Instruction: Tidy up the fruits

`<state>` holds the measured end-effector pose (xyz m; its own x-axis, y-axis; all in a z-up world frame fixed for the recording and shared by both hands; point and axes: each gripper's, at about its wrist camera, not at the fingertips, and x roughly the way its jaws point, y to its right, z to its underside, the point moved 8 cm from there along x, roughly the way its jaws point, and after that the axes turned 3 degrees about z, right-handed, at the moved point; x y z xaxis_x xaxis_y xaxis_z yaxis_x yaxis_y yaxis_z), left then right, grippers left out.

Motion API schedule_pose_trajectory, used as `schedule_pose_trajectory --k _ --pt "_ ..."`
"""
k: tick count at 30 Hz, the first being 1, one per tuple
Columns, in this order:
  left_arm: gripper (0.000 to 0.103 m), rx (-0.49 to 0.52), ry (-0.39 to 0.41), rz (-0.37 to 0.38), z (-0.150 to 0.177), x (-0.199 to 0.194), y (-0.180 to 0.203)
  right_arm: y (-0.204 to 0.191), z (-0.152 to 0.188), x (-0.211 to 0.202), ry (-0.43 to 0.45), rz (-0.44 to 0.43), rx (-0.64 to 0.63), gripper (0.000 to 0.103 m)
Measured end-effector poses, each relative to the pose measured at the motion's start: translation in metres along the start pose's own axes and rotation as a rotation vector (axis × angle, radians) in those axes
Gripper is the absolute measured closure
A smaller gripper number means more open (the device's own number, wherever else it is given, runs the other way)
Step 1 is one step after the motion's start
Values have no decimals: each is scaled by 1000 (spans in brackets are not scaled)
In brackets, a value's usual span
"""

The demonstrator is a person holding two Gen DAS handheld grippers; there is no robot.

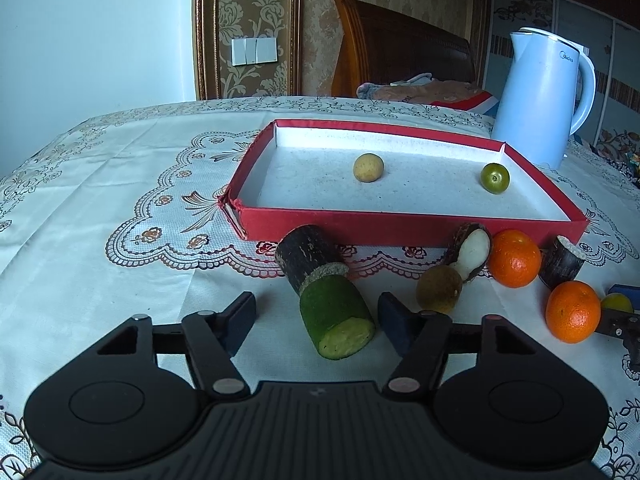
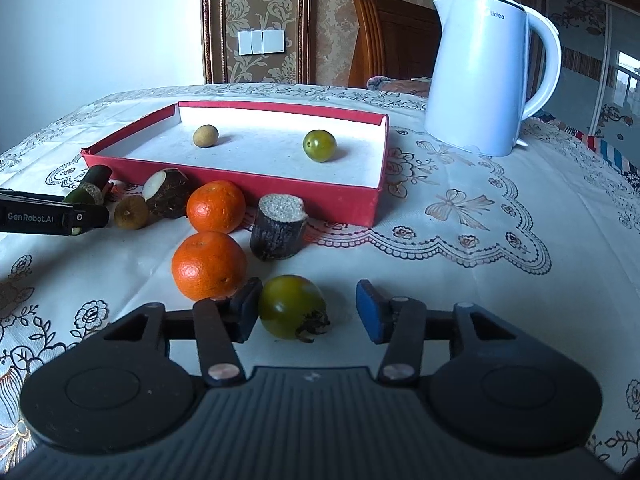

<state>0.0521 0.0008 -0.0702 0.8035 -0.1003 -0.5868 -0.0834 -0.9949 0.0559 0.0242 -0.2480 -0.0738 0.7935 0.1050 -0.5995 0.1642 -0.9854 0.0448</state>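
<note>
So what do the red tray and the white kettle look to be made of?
Red tray: likely cardboard, matte red outside, white paper-like lining; its near left corner is torn and frayed. White kettle: probably smooth plastic with a soft sheen and moulded handle, though a coated metal body can't be ruled out.

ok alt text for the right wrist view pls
The right gripper straddles a green tomato on a lace tablecloth, its jaws not clamped. Two oranges and a cut cane stub lie before a red tray holding two small fruits; a white kettle stands behind.
</note>
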Motion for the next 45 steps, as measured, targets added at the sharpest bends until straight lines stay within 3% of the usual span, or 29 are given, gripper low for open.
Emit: schedule_pose_trajectory --k 10,16,25,32,45 --pt "66 30 14 35 -1 -2 7 -2 0 0 2 12 -17 55" --pt "66 30 18 36 -1 -3 8 -2 0 -1 4 7 -16 56" --pt "67 62 63 71 -4 -12 16 -1 0 -3 10 13 -7 72" --pt "67 73 66 84 -5 -14 19 -2 -1 -4 18 28 -26 72" --pt "67 -28 130 159 -18 -29 6 16 -4 -10 58 27 77 72"
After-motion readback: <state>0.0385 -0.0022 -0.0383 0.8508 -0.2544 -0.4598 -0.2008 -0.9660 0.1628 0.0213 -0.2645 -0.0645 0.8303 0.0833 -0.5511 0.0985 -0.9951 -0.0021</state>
